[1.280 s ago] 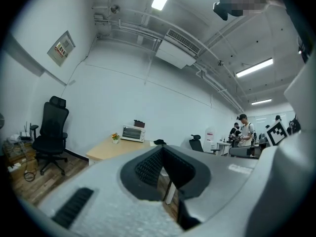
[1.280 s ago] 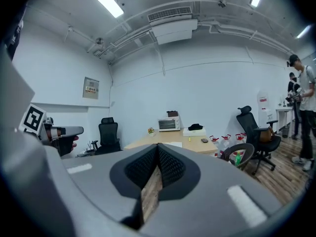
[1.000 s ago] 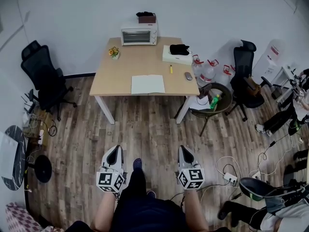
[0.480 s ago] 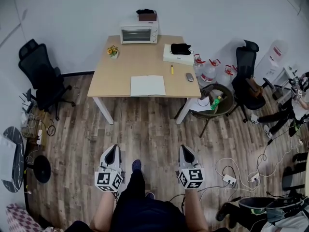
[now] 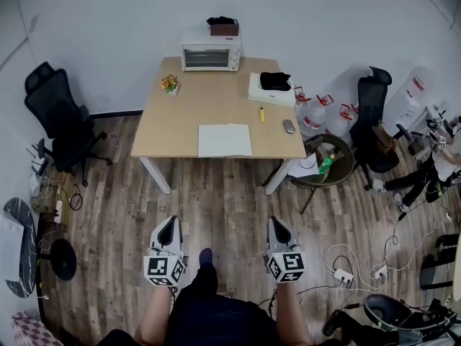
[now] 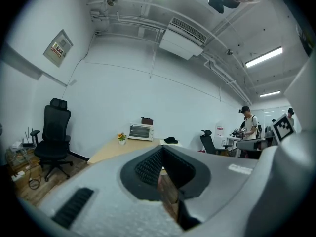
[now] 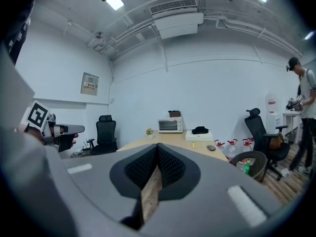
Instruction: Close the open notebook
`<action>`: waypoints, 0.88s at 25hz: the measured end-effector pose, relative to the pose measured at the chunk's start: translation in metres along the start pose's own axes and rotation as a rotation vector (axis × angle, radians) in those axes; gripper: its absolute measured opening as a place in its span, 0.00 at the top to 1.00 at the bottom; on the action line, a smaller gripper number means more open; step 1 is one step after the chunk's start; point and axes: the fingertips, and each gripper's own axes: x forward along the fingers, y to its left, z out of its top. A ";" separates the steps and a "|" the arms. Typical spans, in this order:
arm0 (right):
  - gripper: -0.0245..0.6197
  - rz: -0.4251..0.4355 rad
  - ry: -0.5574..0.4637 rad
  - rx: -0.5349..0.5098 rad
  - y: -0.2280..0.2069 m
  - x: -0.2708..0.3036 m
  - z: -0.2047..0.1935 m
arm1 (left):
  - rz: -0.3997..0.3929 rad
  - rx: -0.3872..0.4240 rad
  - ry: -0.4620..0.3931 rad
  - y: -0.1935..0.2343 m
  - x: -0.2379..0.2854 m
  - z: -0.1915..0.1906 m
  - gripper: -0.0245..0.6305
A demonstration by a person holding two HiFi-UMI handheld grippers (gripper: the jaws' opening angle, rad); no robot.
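Notebook (image 5: 225, 140) is lying open and flat near the front edge of the table (image 5: 166, 125), well in front of a toaster oven (image 5: 210, 55). Left gripper (image 5: 171, 222) and right gripper (image 5: 276, 223) are hovering over the wooden floor (image 5: 216, 200), well apart from the table, both clenched and holding nothing.

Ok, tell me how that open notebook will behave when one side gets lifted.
The notebook lies flat and thin on the table, so it is probably light and may slide when nudged. Its white pages look like plain paper, so a lifted side will likely flop rather than stay stiff.
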 end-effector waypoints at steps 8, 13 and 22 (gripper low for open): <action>0.95 -0.063 -0.010 0.021 -0.013 0.063 0.023 | -0.048 0.014 -0.009 0.035 0.070 0.028 0.96; 0.95 -0.083 -0.009 0.026 -0.020 0.095 0.033 | -0.076 0.017 -0.016 0.050 0.104 0.043 0.96; 0.95 -0.114 -0.020 0.033 -0.022 0.143 0.048 | -0.125 0.014 -0.023 0.077 0.157 0.053 0.96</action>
